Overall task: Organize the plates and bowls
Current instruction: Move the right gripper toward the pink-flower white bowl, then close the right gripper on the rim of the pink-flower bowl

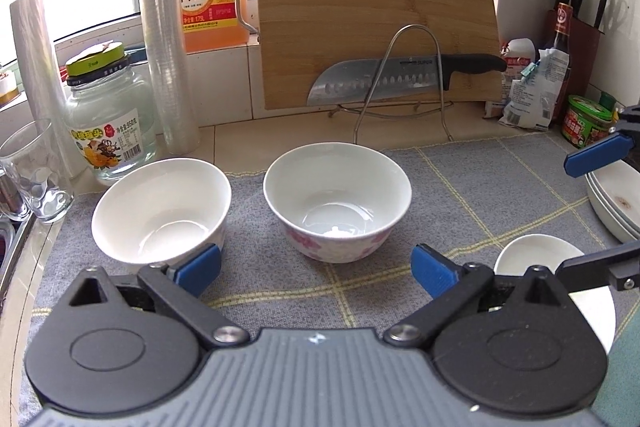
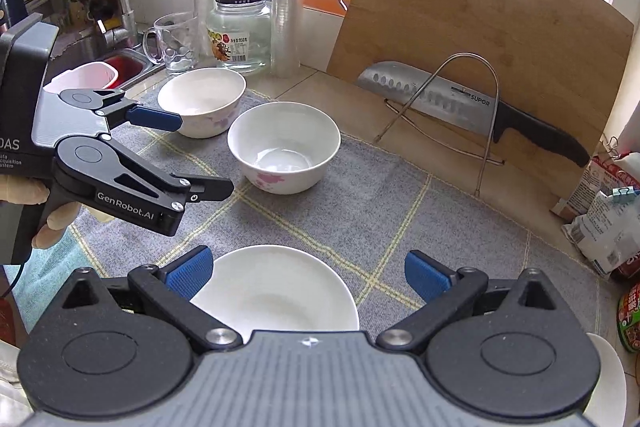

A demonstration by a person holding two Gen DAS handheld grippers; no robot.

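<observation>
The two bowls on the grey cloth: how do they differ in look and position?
The left bowl tilts and stands nearer the glass jar; the middle bowl sits upright, in front of the knife. Pink flowers show clearly on the middle bowl, only faintly on the left bowl. Both are white and empty.

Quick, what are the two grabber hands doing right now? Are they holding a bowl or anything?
Left gripper: open wide, holding nothing; the bowls sit ahead of it.
Right gripper: open, holding nothing, above a white plate.

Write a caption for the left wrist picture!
Open left tongs face two empty white bowls on a grey checked mat.
</observation>
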